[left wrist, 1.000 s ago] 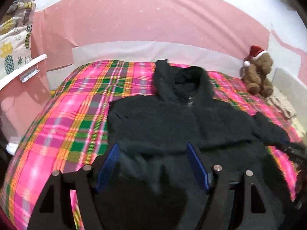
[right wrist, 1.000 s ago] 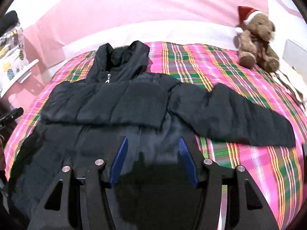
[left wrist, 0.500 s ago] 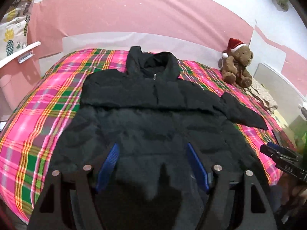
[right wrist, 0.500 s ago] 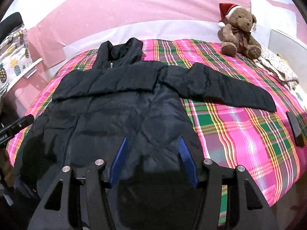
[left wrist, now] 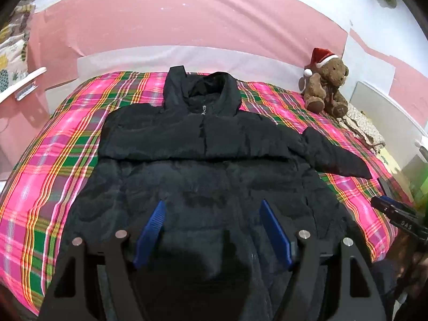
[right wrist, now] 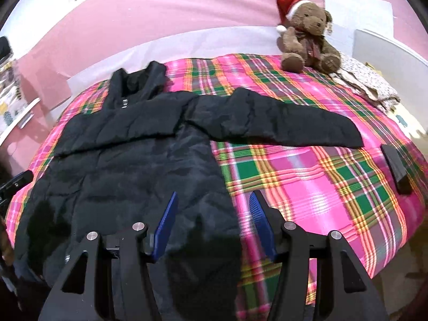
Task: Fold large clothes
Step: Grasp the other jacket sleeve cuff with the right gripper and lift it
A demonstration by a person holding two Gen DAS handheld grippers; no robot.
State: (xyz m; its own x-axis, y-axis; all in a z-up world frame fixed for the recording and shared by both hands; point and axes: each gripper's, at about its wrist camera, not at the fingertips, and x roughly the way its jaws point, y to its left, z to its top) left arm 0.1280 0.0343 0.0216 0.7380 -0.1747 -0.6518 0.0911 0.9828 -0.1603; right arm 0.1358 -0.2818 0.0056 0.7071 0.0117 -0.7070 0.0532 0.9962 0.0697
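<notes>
A black puffer jacket lies front-up on the plaid bedspread, hood toward the wall, one sleeve folded across the chest, the other sleeve stretched out sideways. The left gripper and right gripper both hover with jaws apart, holding nothing. Since a second ago both views have drawn back, showing more jacket. Bare bedspread flanks it; a teddy bear and a dark flat object sit near the edges.
</notes>
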